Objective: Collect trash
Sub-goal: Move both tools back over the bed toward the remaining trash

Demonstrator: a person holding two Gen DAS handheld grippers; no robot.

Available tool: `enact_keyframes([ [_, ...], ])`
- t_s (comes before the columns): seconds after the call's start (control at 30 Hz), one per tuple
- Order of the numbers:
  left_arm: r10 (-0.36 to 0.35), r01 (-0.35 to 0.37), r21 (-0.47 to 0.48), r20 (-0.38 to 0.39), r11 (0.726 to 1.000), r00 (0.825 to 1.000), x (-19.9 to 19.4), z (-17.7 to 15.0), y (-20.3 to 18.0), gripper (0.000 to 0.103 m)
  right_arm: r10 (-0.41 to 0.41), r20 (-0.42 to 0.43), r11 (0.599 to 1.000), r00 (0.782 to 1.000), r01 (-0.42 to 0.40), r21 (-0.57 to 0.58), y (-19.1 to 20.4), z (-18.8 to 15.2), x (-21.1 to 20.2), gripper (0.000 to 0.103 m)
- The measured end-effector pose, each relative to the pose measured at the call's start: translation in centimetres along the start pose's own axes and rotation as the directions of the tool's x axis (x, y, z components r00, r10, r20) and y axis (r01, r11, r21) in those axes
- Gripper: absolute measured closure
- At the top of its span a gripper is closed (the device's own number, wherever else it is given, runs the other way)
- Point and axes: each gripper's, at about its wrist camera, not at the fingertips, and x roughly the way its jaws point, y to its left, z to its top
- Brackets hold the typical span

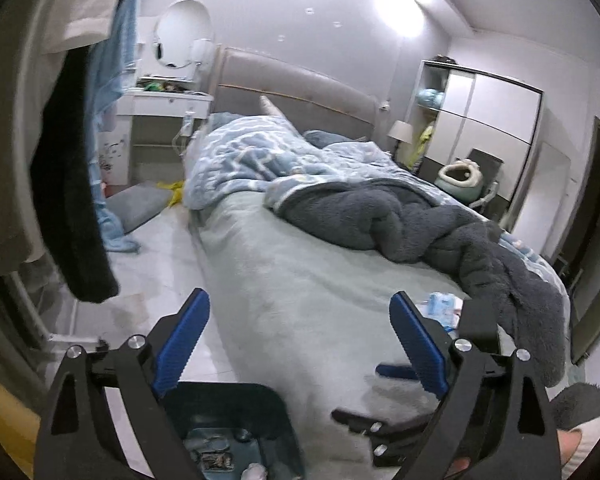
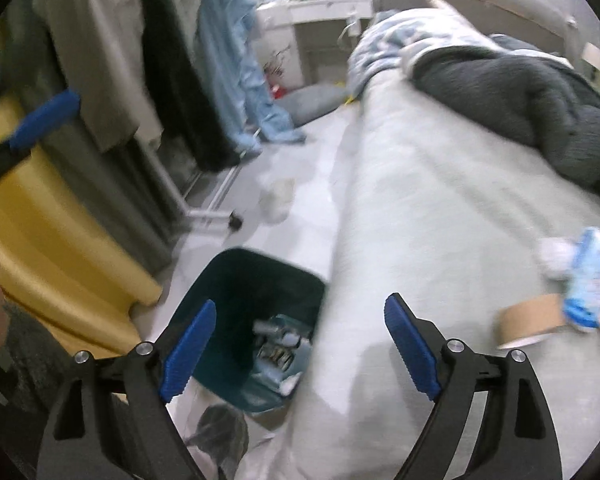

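A dark teal trash bin (image 2: pixel 236 276) stands on the floor beside the bed, with several bits of trash inside (image 2: pixel 278 344); its rim also shows in the left wrist view (image 1: pixel 228 396). My right gripper (image 2: pixel 296 340) is open and empty above the bin and bed edge. On the bed at the right lie a blue-and-white wrapper (image 2: pixel 592 280), white crumpled tissue (image 2: pixel 554 256) and a brown tape roll (image 2: pixel 532 320). My left gripper (image 1: pixel 300 340) is open and empty above the bed's near edge; the wrapper (image 1: pixel 442 304) shows past its right finger. The right gripper (image 1: pixel 396 372) shows below it.
The bed (image 1: pixel 300 280) carries a dark grey blanket (image 1: pixel 440 236) and a blue quilt (image 1: pixel 252 156). Clothes hang on a rack (image 2: pixel 112 60) at the left. A yellow object (image 2: pixel 60 248) stands by the bin. A white cup-like thing (image 2: pixel 276 200) sits on the floor.
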Motion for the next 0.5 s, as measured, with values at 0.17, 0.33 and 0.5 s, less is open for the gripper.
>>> enact_keyframes([
  [0.17,-0.044,0.045,0.013,-0.034,0.999,0.998,2.1,-1.0,-1.9,0.009,-0.066,0.053,0.995,0.996,0.062,0.077,-5.3,0.2,-2.9,0.013],
  [0.33,-0.068,0.071,0.063,-0.046,0.996,0.997,3.9,-1.6,-3.6,0.009,-0.107,0.089,0.987,0.990,0.095,0.129,-8.4,0.3,-5.1,0.012],
  [0.5,-0.113,0.122,0.131,-0.077,0.984,0.991,6.2,-1.6,-4.5,0.009,-0.152,0.103,0.979,0.983,0.136,0.151,-10.7,0.2,-6.9,0.011],
])
